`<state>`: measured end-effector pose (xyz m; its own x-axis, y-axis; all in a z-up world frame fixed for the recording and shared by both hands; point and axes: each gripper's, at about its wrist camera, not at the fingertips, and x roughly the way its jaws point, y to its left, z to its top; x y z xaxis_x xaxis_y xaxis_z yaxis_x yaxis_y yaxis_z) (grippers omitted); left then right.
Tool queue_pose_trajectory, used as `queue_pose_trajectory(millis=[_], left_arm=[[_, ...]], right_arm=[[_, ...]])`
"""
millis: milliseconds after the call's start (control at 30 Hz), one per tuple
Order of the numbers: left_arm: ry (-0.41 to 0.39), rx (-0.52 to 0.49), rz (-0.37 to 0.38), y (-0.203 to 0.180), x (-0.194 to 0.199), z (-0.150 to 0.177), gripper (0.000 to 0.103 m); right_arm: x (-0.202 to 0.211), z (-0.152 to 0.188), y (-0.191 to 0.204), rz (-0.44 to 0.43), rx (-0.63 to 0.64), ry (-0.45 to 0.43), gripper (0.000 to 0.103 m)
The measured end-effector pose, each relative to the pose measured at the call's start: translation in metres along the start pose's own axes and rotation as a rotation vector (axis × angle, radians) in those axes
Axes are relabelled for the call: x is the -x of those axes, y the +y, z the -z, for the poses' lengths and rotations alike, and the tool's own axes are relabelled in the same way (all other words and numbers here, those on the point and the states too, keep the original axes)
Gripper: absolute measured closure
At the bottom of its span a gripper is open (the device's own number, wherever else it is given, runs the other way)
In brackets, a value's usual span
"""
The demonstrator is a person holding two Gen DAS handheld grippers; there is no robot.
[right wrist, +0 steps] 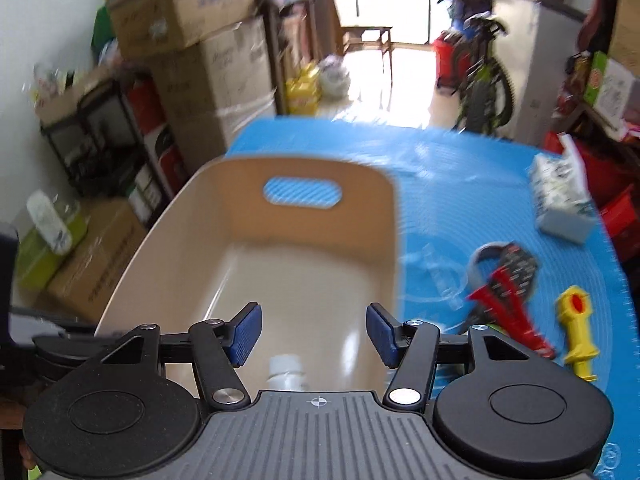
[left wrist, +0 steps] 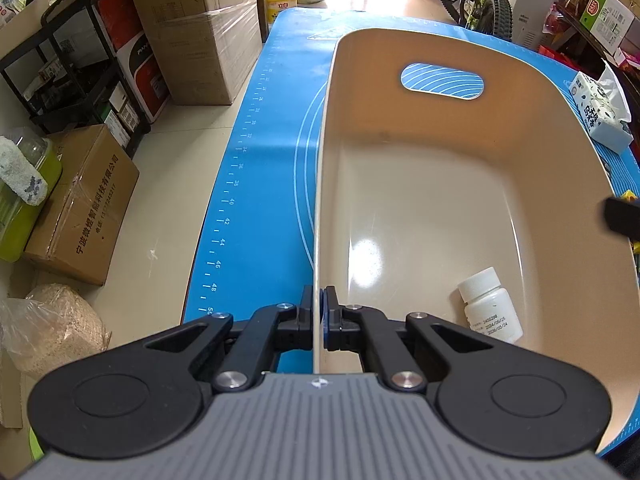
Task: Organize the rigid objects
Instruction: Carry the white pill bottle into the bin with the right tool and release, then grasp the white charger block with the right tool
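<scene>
Lying flat in bin [left wrist: 460, 200], white bottle [left wrist: 490, 306] (cap toward far handle), left claw [left wrist: 319, 308] clamping rim, right claw [right wrist: 314, 334] open.

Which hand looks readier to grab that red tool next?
The right. Its gripper is open and empty, near the red tool. The left gripper is clamped on the bin's wall, steadying it.

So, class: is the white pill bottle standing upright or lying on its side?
Lying on its side. The white pill bottle rests flat on the beige bin's floor, cap pointing sideways, printed label facing up.
</scene>
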<state>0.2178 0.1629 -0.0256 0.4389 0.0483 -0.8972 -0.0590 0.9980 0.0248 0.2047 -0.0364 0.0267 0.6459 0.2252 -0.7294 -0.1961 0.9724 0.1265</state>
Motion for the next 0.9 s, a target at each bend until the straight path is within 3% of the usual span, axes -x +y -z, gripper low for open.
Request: queue_pose_trajectory(millis=[200,467,667,900], left_arm=[[0.000,-0.001,-0.002,0.000,0.000,0.000,0.098],[0.000,-0.003,-0.002,0.000,0.000,0.001,0.098],[0.000,-0.005,-0.003,0.000,0.000,0.001,0.098],[0.000,-0.005,-0.003,0.000,0.000,0.001,0.098]], right_arm=[[0.020,0.007,-0.051,0.069,-0.035,-0.080,0.036],[-0.014,0.044,-0.099,0.134,-0.073,0.026,0.036],[-0.047,0.073,-0.105,0.131,-0.075,0.116,0.036],[-0.070,0.086,-0.101,0.152,-0.026,0.142,0.036]])
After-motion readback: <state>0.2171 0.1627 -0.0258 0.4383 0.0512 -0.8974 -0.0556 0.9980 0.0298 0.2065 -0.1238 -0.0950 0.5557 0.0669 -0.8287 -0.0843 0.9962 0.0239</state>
